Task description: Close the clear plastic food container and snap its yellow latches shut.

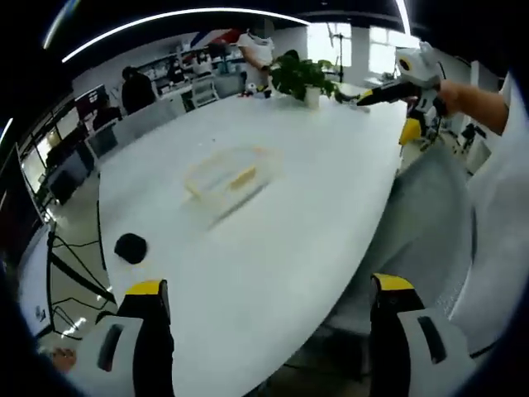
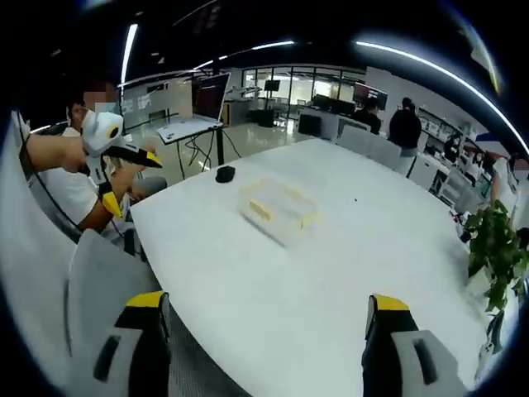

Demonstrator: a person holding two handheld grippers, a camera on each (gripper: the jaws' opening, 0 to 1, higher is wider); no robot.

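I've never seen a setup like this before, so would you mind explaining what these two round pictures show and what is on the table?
A person holds a two-jaw claw in each hand, and a fisheye camera rides on each one. In the left gripper view, the left claw rises from the bottom with its yellow-tipped jaws wide apart, holding nothing. In the right gripper view, the right claw looks the same, open and empty. Each view also catches the other claw raised off to the side.

On the white table lies the clear plastic food container with yellow latches, untouched; blur hides whether it is closed. Beside it sits a small black object, and farther off a potted plant. Behind is an open office.
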